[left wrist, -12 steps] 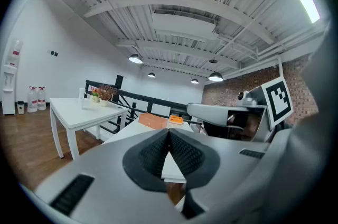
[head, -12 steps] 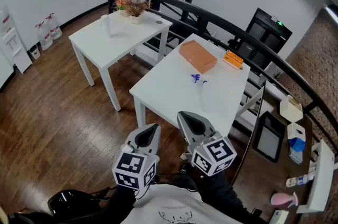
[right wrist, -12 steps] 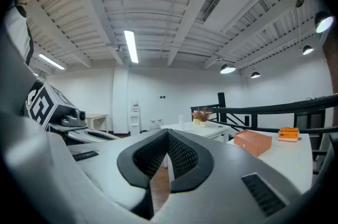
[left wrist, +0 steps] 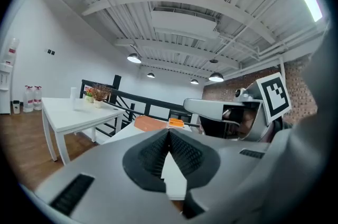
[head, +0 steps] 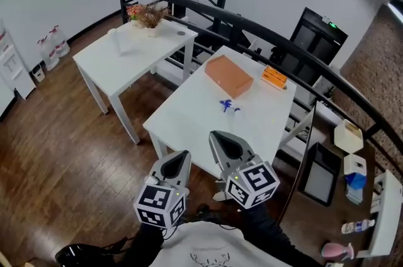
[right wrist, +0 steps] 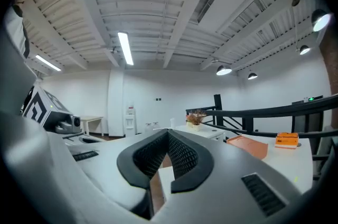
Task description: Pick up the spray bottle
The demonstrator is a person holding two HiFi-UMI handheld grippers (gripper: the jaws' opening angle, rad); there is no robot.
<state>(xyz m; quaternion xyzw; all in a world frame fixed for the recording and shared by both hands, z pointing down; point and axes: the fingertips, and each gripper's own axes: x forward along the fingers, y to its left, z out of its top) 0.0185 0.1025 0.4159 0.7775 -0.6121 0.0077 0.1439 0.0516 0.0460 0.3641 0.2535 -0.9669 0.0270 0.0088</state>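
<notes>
The spray bottle point(head: 228, 107), clear with a blue trigger, lies on its side in the middle of the near white table point(head: 189, 124). Both grippers hover at the bottom of the head view, short of the table's near edge. My left gripper point(head: 180, 160) is shut with nothing in it, its ribbed pads meeting at the tip point(left wrist: 169, 134). My right gripper point(head: 220, 140) is also shut and empty point(right wrist: 168, 136), and points level at the table. The bottle does not show clearly in either gripper view.
An orange box point(head: 228, 76) and a small orange case point(head: 274, 77) lie at the table's far end. A second white table point(head: 126, 48) with potted flowers point(head: 146, 15) stands at the left. A black railing point(head: 264, 33) runs behind both tables, and a shelf point(head: 384, 209) with bottles stands at the right.
The table and the bottle sit slightly lower and further left in the head view, as the view has shifted. Both grippers keep their places in the picture and stay shut.
</notes>
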